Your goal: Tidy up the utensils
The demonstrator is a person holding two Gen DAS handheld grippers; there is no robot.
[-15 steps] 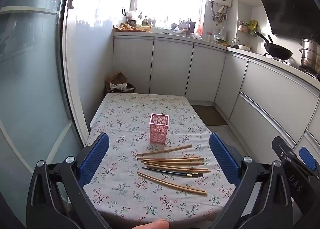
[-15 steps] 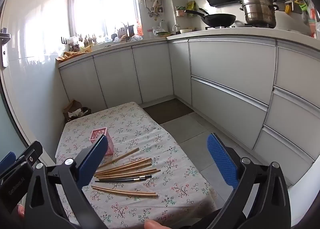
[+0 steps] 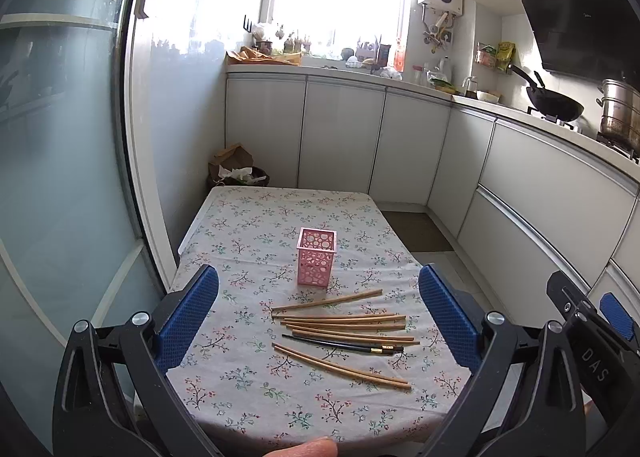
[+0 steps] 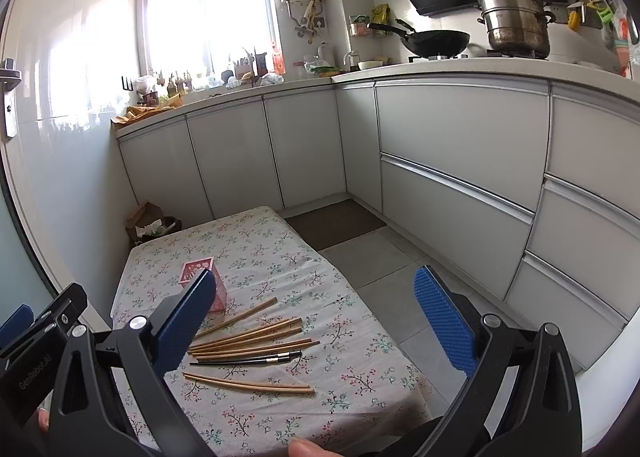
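Observation:
A pink perforated holder stands upright on the flowered tablecloth. Several wooden chopsticks and a dark pair lie loose in front of it. My left gripper is open and empty, held above the table's near end. My right gripper is open and empty, to the right of the left one. In the right wrist view the holder is partly hidden by my left finger, and the chopsticks lie below it.
White kitchen cabinets run along the back and right. A wok and steel pot sit on the stove. A glass door is at the left. A bin with paper bag stands beyond the table.

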